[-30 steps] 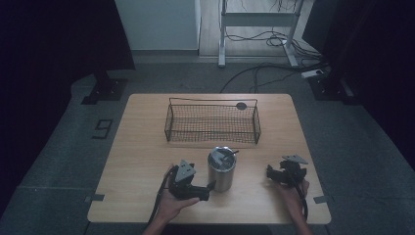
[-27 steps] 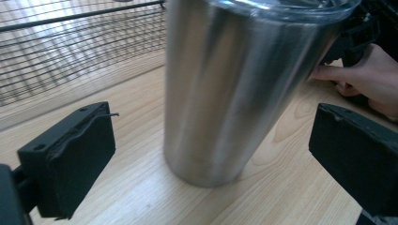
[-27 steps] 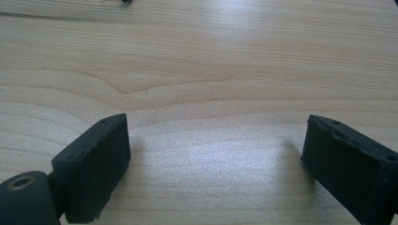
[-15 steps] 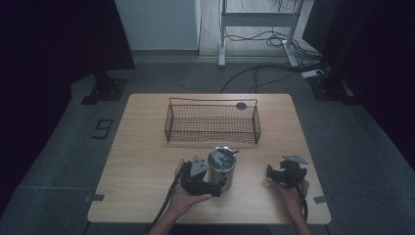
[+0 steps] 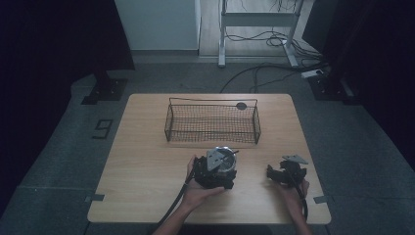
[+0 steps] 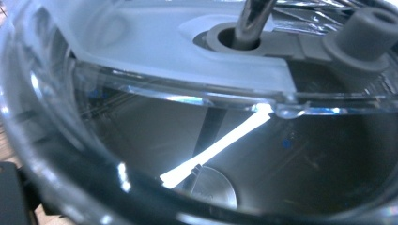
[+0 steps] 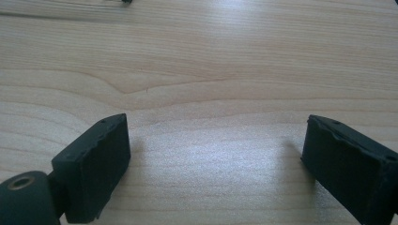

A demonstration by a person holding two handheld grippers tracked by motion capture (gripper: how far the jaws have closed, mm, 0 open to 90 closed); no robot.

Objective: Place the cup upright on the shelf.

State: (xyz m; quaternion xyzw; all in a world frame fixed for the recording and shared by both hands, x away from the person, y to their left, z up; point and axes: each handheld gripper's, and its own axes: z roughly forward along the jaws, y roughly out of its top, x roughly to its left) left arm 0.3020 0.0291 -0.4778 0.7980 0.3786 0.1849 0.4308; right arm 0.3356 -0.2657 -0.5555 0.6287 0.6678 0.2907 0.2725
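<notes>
Left tool (image 5: 219, 170) first: I've got it pushed right up to the steel tumbler (image 5: 228, 162), so close that the left gripper view stares down through the clear lid (image 6: 155, 42) at the metal straw (image 6: 253, 18) poking out of its grey stopper. The jaws have just been closing and the tumbler looks to sit between them, but the pads are hidden, so I can't tell whether they're biting yet. I'm coming in from the side and low, I'd say, because the body is round and smooth and a grip around its wall is the surest hold.

The right tool (image 5: 286, 172) is parked on the table (image 5: 147, 171), well off to the tumbler's right. Its jaws stand wide apart with nothing but bare wood between them (image 7: 216, 173). It's out of the way, ready if I need it.

Beyond the tumbler, toward the far edge, sits the wire basket (image 5: 210, 133), empty apart from a dark round disc (image 5: 241, 105) near its back right corner. The tumbler stands just in front of it, upright.
</notes>
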